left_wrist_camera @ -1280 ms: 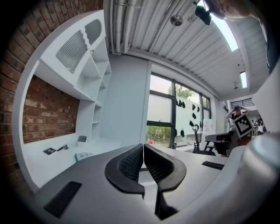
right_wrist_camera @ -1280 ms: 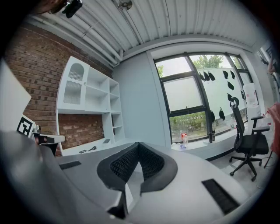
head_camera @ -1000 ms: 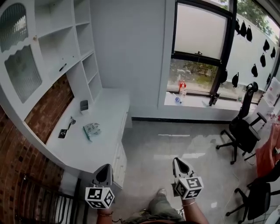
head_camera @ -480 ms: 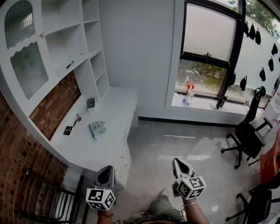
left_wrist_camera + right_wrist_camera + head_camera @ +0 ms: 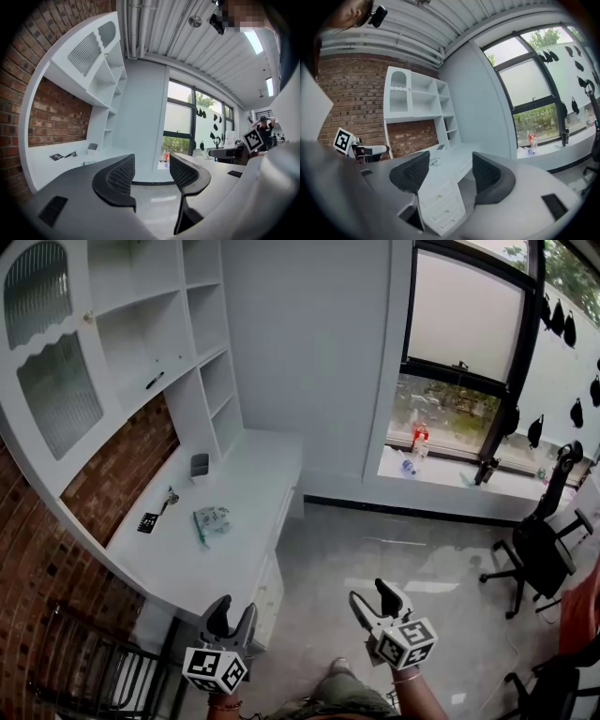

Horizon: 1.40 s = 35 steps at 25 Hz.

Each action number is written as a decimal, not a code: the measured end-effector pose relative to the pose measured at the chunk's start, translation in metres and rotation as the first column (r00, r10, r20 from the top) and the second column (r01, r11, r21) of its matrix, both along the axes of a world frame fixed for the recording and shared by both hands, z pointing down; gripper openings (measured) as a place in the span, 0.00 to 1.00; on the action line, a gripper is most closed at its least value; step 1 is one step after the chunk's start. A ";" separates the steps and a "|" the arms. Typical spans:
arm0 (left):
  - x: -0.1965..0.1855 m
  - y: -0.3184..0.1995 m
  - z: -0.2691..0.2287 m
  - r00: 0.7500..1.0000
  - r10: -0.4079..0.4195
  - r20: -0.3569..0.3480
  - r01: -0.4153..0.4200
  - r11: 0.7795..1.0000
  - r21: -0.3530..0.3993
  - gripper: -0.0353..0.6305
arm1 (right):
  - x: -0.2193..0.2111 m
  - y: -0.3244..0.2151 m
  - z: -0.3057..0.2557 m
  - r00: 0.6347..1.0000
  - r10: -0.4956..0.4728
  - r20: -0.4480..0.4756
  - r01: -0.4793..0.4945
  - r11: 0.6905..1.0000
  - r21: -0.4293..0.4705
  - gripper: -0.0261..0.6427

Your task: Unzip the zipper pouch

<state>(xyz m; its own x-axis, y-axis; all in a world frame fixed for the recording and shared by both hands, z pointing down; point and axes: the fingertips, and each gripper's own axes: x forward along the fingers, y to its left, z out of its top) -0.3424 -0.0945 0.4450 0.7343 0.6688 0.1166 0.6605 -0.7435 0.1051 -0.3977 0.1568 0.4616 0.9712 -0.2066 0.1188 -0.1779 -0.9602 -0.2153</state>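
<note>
White desk (image 5: pixel 246 512), white shelves (image 5: pixel 141 329), red-brown brick wall (image 5: pixel 111 472); the pouch (image 5: pixel 213 517) shows pale green, darker teal edge; floor (image 5: pixel 375 554) glossy grey.

Count on the desk (image 5: pixel 234 563): one pouch (image 5: pixel 212 518), one dark box (image 5: pixel 200 465), one black card (image 5: pixel 147 522), plus one small metal item too small to identify. Elsewhere in the room there are two office chairs (image 5: pixel 542 547), two bottles (image 5: pixel 419 436) on the window sill, two glass cabinet doors (image 5: pixel 61 395), and several dark shapes on the window pane, number not firm. Grippers: two, the left gripper (image 5: pixel 233 607) and the right gripper (image 5: pixel 371 594), each with one marker cube, both with jaws opening and nothing between them.
</note>
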 end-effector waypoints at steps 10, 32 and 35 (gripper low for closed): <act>0.041 0.033 -0.008 0.999 -0.045 0.006 0.045 0.999 -0.001 0.76 | 0.073 0.004 -0.004 0.985 -0.171 0.012 0.171 0.985 0.007 0.75; 0.109 0.144 0.021 0.996 -0.064 0.059 0.065 0.998 -0.016 0.91 | 0.149 0.075 0.018 0.955 -0.295 0.036 0.297 0.953 -0.065 0.89; 0.110 0.147 0.025 0.994 -0.090 0.068 0.091 0.996 -0.015 0.91 | 0.158 0.085 0.021 0.952 -0.305 0.035 0.307 0.950 -0.053 0.89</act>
<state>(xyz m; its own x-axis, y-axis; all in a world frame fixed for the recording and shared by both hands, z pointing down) -0.2321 0.0520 0.4704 0.7827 0.6024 0.1564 0.5814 -0.7974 0.1614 -0.2402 0.2419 0.4822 0.8588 -0.4855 0.1635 -0.4603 -0.8714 -0.1698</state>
